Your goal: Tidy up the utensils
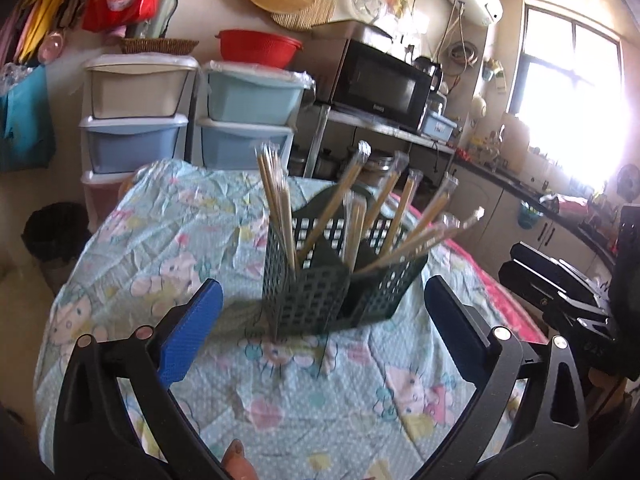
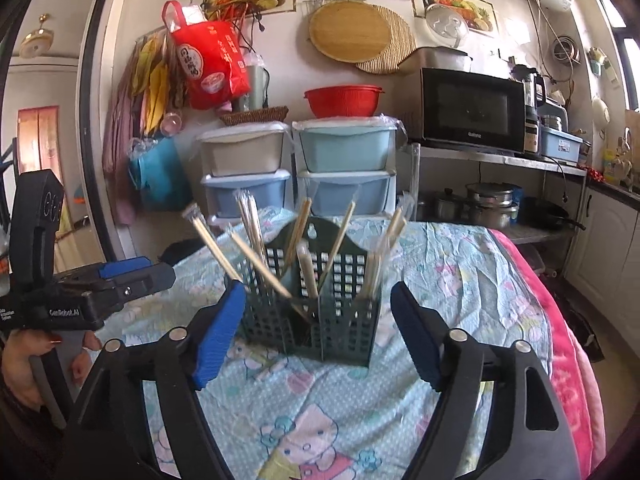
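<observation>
1. Left wrist view: left gripper [image 1: 322,296] spread wide, blue pads [image 1: 192,332] apart, nothing between them. Dark green utensil holder [image 1: 320,296] stands upright on the cartoon-print tablecloth [image 1: 160,264], straight ahead of the fingertips, sitting between the two fingers in view but beyond them, not touched.
2. Wrapped chopsticks [image 1: 352,184] stick up out of the holder's compartments, fanned at different tilts; one tight upright bundle in the left compartment, others leaning right. Slight motion blur.
3. Right gripper [image 1: 560,284] shows at the right edge, beside the holder, apart from it; from this view cannot tell its jaw state.
4. Right wrist view: right gripper [image 2: 318,308] also spread wide, empty. Holder [image 2: 320,312] directly ahead, framed between the fingers; its left front corner looks just behind the left pad [image 2: 218,336], contact unclear.
5. Chopsticks [image 2: 304,224] upright and tilted in the compartments.
6. Left gripper [image 2: 160,270] at the left edge, held by a hand [image 2: 28,364], left of the holder, not touching.
</observation>
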